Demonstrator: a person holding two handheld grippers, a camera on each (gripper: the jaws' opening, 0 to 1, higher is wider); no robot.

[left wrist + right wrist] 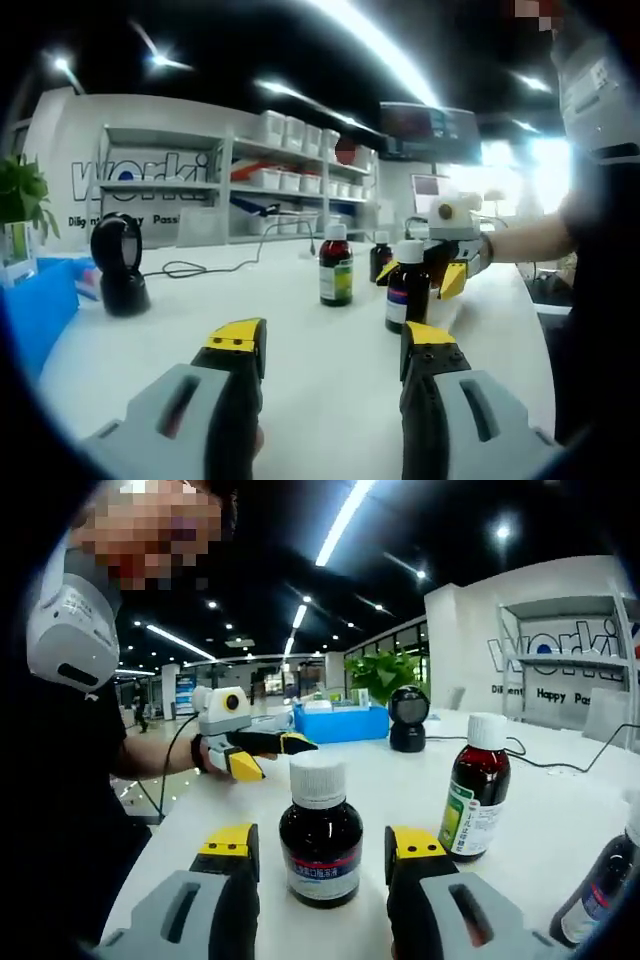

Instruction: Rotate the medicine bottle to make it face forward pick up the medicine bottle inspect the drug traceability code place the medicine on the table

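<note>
- In the left gripper view I noted a blue bin [40,310] at 9 o'clock on the white table [300,330], with a black scanner [118,265] just beside it at 10 o'clock.
- My left gripper [333,348] hung over bare tabletop, jaws standing wide apart with nothing between them.
- Past its tips, near 12 o'clock, stood a bottle with a green label [336,265], upright, and a third dark bottle [380,256] behind it.
- At 1 o'clock stood the medicine bottle [407,286], upright, white cap on, with the right gripper [420,275] reaching in from the right and flanking it.
- In the right gripper view I saw the left gripper [265,755] at 10 o'clock, apart from the bottles, its yellow tips spread.
- The medicine bottle [320,830] stood on the table [560,810] between the jaws of my right gripper [322,845]; a gap showed on both sides, so the jaws were wide and not gripping.
- The green-labelled bottle [476,787] stood at 2 o'clock, well clear.
</note>
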